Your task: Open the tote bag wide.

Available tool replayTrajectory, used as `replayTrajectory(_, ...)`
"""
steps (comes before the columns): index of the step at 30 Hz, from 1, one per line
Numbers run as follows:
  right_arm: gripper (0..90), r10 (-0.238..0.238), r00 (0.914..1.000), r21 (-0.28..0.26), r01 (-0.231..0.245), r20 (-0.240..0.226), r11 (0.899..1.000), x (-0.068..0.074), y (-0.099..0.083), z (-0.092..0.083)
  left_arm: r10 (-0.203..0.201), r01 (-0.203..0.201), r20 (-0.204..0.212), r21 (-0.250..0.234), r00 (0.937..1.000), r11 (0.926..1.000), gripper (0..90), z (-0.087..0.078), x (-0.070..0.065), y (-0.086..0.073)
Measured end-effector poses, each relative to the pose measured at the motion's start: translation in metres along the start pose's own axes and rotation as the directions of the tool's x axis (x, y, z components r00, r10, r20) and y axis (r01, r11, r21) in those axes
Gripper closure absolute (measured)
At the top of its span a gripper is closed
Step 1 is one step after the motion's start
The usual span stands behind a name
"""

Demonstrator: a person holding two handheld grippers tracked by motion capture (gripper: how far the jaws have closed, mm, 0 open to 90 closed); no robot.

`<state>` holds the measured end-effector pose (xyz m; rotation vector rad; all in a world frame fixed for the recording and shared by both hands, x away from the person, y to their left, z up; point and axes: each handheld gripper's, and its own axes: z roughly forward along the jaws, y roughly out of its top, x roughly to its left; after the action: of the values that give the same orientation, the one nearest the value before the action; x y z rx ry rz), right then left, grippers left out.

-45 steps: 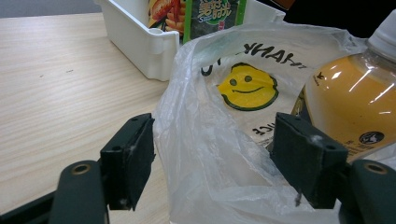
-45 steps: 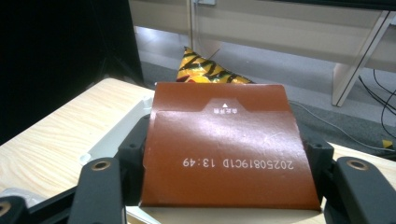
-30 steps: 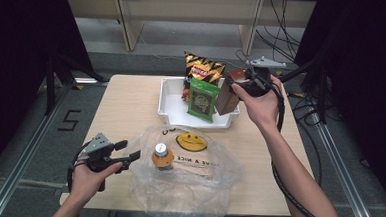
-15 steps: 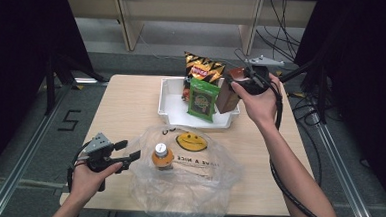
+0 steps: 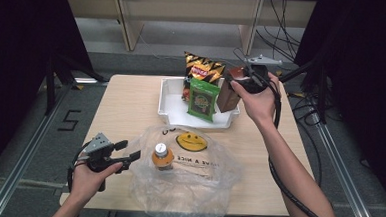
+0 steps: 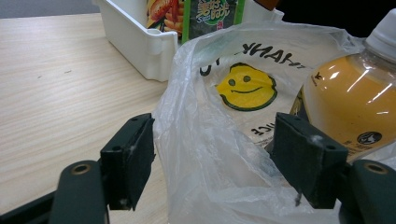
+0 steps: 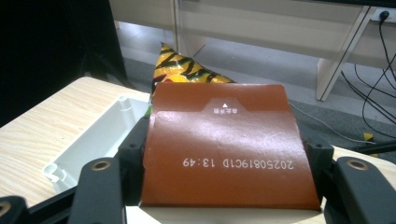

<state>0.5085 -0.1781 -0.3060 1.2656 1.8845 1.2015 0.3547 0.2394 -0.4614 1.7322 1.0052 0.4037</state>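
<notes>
High view: right tool pinches a brown carton, held at the right end of the white tray on the far side of the worktop. A green snack packet and an orange striped chip bag stand in the tray. Left tool, jaws spread, sits at the left edge of a clear plastic bag with a smiley print; an orange juice bottle stands inside the bag

Left gripper view: jaws spread wide, a fold of the plastic bag lying loose between them, pads not pressing it. Juice bottle just behind the right jaw, tray beyond

Right gripper view: both jaws clamp the carton by its sides, printed date code facing the camera. Chip bag behind it, tray below left
</notes>
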Motion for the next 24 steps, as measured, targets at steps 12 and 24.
replayTrajectory(12,38.2,-0.004,0.9999,0.009,0.004,0.014,1.0,-0.002,-0.002,0.009,-0.004,0.004,0.006,-0.002,1.0,1.0,29.5,0.0,0.0,0.0)
replayTrajectory(24,38.2,-0.007,0.9995,0.012,0.006,0.03,1.0,-0.004,-0.003,0.018,-0.009,0.009,0.001,0.0,1.0,1.0,29.5,0.0,0.0,0.0)
